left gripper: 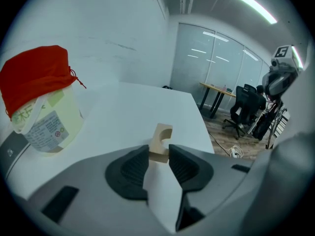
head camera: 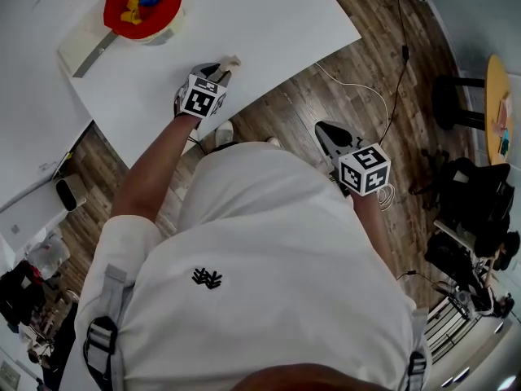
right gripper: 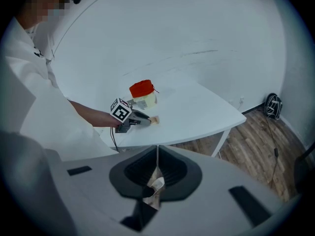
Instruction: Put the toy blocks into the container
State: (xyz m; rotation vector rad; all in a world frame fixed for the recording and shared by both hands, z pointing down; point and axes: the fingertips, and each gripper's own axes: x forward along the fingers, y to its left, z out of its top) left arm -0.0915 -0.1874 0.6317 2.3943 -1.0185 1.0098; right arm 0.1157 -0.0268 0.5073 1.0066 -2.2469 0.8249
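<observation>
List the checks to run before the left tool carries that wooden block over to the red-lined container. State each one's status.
1. Wooden block between the left tool's pads: ok, both touch it.
2. Grip depth: not ok, only the pad tips catch the block's lower end.
3. Block lifted off the table: cannot tell.
4. Container mouth open: ok, yellow and blue blocks show inside.
5. Path to the container: ok, nothing stands on the table between them.
6. Right tool out of the way: ok, shut and held off the table, over the floor.
</observation>
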